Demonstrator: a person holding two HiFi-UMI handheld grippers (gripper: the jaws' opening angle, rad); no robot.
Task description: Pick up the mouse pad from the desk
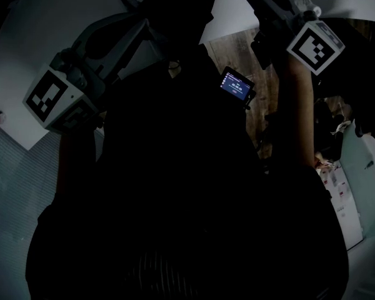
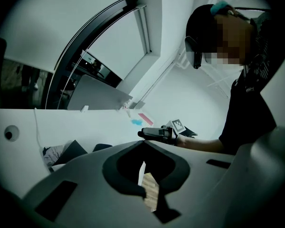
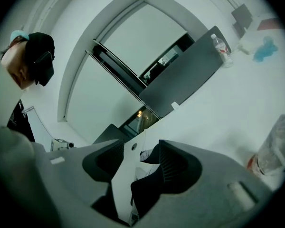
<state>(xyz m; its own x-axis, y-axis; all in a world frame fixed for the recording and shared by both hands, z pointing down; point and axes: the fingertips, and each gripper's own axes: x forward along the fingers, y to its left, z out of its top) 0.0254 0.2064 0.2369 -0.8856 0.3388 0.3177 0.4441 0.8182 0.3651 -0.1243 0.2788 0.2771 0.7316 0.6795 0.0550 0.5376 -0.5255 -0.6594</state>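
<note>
Right tool [image 3: 135,148] — jaws wide and empty, the edge of the white bench [image 3: 213,108] seen between them; left tool [image 2: 142,144] — jaws together, holding nothing.

From my seat I count two grippers: the left gripper [image 2: 142,144] and the right gripper [image 3: 141,146]. Each carries one marker cube, so two in all: the left cube [image 1: 50,99] and the right cube [image 1: 314,45]. I see one person [image 2: 249,99], one small lit screen [image 1: 236,84], one clear bottle [image 3: 221,45], one crumpled plastic bag [image 3: 274,148], one grey panel [image 3: 185,77], one blue patch [image 3: 265,49] and one round hole [image 2: 9,133]
</note>
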